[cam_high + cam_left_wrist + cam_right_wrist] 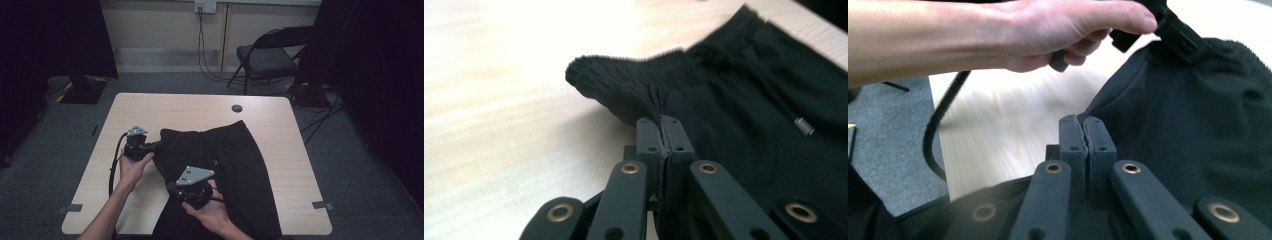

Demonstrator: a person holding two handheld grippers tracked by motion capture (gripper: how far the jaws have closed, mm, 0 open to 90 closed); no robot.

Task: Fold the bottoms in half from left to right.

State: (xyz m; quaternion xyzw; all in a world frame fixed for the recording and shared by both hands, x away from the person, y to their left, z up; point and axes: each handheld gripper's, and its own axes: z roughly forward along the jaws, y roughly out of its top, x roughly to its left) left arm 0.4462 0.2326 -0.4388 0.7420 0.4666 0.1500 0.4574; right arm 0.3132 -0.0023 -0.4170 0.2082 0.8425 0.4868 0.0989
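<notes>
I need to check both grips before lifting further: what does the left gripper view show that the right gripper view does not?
Left gripper view alone: the ribbed elastic waistband bunched in its shut jaws, and a metal-tipped drawcord end.
Right gripper view alone: the person's left hand holding the left gripper at the cloth's edge, and the grey carpet floor.
Both: the black fabric trousers pinched by shut jaws, on the light wooden table.

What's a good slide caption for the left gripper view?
Left hand-held gripper shut on the black shorts' gathered waistband above the table.
</notes>
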